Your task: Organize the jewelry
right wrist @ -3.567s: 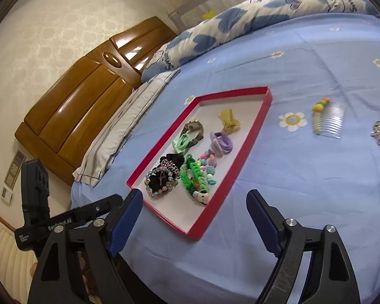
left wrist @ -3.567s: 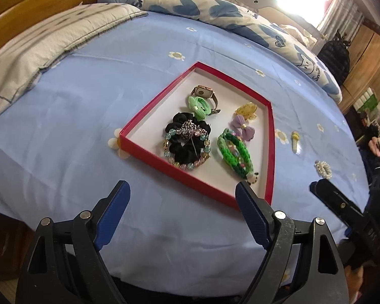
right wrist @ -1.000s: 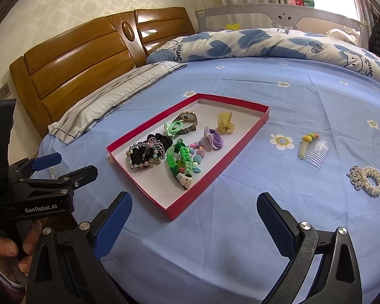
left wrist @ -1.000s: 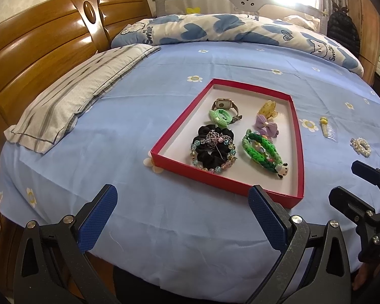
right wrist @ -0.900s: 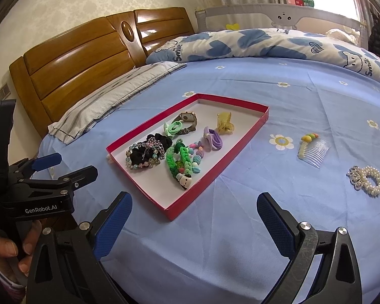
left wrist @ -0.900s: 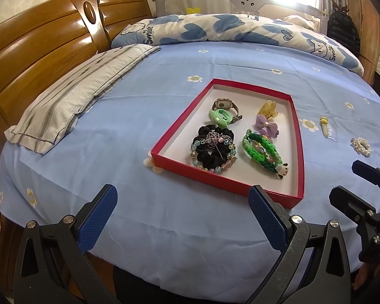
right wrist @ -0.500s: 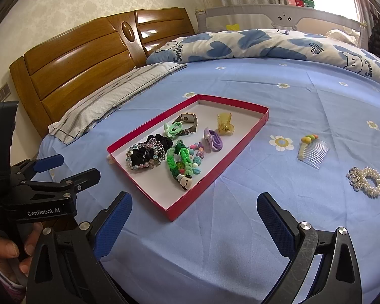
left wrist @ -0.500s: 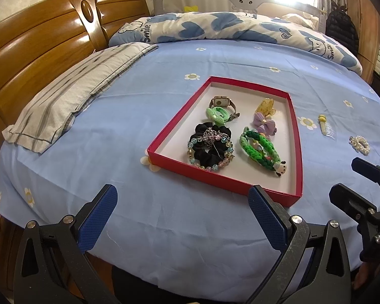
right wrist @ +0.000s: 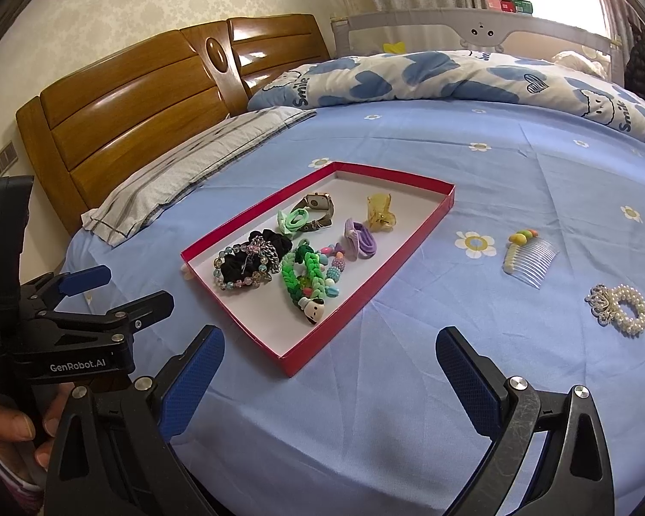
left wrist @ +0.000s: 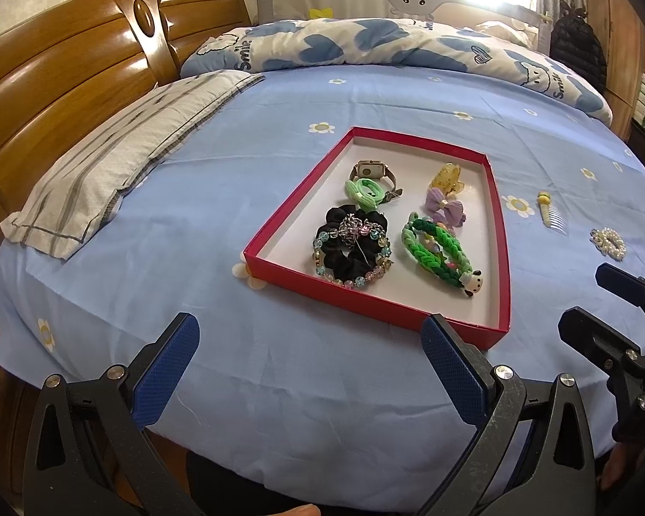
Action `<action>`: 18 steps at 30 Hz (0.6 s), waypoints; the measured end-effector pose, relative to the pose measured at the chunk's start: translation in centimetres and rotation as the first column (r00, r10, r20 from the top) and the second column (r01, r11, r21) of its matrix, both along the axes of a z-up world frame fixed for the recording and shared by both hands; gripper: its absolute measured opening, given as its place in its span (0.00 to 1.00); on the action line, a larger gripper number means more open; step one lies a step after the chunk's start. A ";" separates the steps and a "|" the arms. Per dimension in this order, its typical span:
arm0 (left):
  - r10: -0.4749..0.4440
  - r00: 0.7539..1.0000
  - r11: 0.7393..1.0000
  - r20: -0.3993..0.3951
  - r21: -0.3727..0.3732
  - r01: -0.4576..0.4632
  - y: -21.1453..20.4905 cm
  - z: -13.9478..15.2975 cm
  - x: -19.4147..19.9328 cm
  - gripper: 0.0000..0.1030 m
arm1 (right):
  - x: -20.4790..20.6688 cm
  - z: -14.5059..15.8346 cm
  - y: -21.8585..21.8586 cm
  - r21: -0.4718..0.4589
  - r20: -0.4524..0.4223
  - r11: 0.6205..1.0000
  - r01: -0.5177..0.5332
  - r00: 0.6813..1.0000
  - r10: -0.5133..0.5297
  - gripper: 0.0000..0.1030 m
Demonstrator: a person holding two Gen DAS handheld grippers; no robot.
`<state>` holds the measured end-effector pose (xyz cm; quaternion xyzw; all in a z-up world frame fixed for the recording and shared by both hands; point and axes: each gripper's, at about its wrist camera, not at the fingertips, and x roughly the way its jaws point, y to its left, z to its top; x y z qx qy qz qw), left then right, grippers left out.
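A red-rimmed tray [left wrist: 279, 232] [right wrist: 413, 241] lies on the blue bedsheet. It holds a black scrunchie with a bead bracelet [left wrist: 351, 249], a green braided band [left wrist: 438, 253], a purple bow [left wrist: 445, 211], a yellow claw clip [left wrist: 446, 177], a watch [left wrist: 372, 170] and a green hair tie [left wrist: 363, 191]. A clear comb [right wrist: 531, 258] and a pearl scrunchie [right wrist: 621, 303] lie on the sheet right of the tray. My left gripper [left wrist: 309, 365] and right gripper [right wrist: 329, 370] are both open and empty, near the bed's front edge.
A striped pillow [left wrist: 120, 163] lies at the left by the wooden headboard [left wrist: 64, 86]. A blue-and-white quilt [left wrist: 387, 47] is bunched along the far side. The right gripper shows in the left view [left wrist: 615, 322]; the left one in the right view [right wrist: 77, 309].
Both views have shifted slightly, as both grippers drew back a little from the tray. Both stay open. No jewelry has moved.
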<state>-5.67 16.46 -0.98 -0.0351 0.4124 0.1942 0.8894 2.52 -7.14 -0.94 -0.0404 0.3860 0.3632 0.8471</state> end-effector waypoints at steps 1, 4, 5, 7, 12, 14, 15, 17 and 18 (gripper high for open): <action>-0.001 1.000 1.000 0.000 0.000 0.001 0.0 0.0 0.0 1.00 | 0.0 0.0 0.0 0.000 0.000 1.000 0.001 1.000 -0.001 0.97; -0.004 1.000 1.000 -0.003 0.004 0.004 -0.1 -0.1 0.1 1.00 | 0.0 0.0 0.0 0.001 0.000 1.000 0.001 1.000 -0.001 0.97; -0.004 1.000 1.000 -0.002 0.005 0.004 -0.2 -0.1 0.0 1.00 | 0.0 0.0 0.0 0.000 0.001 1.000 0.001 1.000 -0.001 0.97; -0.004 1.000 1.000 -0.003 0.004 0.004 -0.2 -0.1 0.1 1.00 | 0.0 0.0 0.0 0.002 0.002 1.000 0.001 1.000 -0.001 0.97; -0.001 1.000 1.000 -0.003 0.003 0.001 -0.2 -0.2 0.1 1.00 | 0.0 0.1 -0.1 0.004 0.004 1.000 0.001 1.000 -0.001 0.97; 0.001 1.000 1.000 -0.004 0.002 -0.001 -0.2 -0.2 0.0 1.00 | 0.0 0.1 -0.1 0.005 0.005 1.000 0.001 1.000 -0.001 0.97; 0.001 1.000 1.000 -0.004 0.003 -0.001 -0.1 -0.2 0.0 1.00 | 0.0 0.1 -0.1 0.005 0.004 1.000 0.001 1.000 -0.001 0.97; 0.001 1.000 1.000 -0.004 0.002 -0.001 -0.1 -0.2 0.1 1.00 | 0.0 0.2 -0.1 0.005 0.005 1.000 0.001 1.000 -0.001 0.97; 0.000 1.000 1.000 -0.004 0.002 0.000 -0.1 -0.2 0.1 1.00 | 0.0 0.2 -0.2 0.007 0.006 1.000 0.002 1.000 -0.002 0.97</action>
